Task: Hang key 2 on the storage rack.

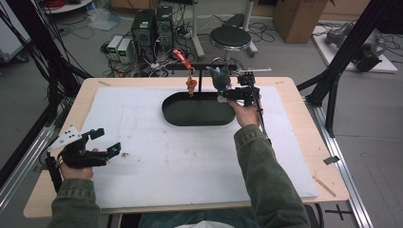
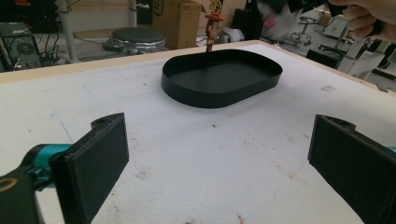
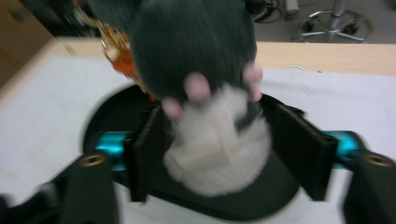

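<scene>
Hanging between the two black jaws of the right claw [image 3: 219, 140] is a plush toy [image 3: 205, 93] with a dark grey-green body, a white fluffy underside and small pink toe pads. In the right gripper view the toy sits in the gap of the jaws. The left jaw is close against its white fur and the right jaw stands a little apart from it, so the jaws are spread and do not pinch it. The picture is blurred, and I cannot tell if the left pad touches the fur. In the high view the plush toy [image 1: 220, 76] is at the far right end of the black oval tray [image 1: 197, 116], just above its rim, near the right claw [image 1: 228, 95]. Beside the toy a small orange and red charm [image 1: 191, 84] hangs from a black stand [image 1: 199, 78] over the tray.

The left claw [image 2: 217, 154] is spread wide with nothing between its jaws, low over the white mat [image 1: 157, 156] on the table [image 1: 304, 118], well apart from the tray.

No writing can be read on these things.
</scene>
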Tool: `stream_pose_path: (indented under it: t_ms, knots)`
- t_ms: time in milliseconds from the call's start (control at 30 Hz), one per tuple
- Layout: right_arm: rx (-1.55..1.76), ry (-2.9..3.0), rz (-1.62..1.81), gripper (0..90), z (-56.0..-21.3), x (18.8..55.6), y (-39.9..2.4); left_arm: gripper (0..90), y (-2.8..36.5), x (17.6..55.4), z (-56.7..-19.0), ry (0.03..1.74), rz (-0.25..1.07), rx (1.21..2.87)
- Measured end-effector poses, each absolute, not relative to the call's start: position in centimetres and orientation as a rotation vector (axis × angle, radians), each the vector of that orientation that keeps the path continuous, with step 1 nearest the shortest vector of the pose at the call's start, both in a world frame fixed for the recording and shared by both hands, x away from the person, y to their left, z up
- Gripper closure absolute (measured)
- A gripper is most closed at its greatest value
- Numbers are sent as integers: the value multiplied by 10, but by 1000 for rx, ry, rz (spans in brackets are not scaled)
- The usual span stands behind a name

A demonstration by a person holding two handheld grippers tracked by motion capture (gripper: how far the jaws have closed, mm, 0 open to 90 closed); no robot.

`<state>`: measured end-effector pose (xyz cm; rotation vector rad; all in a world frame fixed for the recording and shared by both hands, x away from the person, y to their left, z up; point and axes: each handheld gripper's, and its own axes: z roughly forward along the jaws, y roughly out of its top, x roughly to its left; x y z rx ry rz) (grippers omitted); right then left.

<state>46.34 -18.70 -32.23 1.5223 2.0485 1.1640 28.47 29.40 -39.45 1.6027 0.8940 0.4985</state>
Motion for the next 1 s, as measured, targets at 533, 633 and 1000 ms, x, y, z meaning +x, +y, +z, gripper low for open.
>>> stream_pose_path:
  t_ms: [533,633,1000]
  knots:
    - [1328,2189,1096,8,-322,458,-191,56,294,285,-395,890,490,1602]
    - [1274,2209,1106,8,-319,453,-193,56,294,285,-395,889,491,1601]
    - [1158,2196,1109,9,-321,431,-210,56,294,285,-395,889,496,1602]
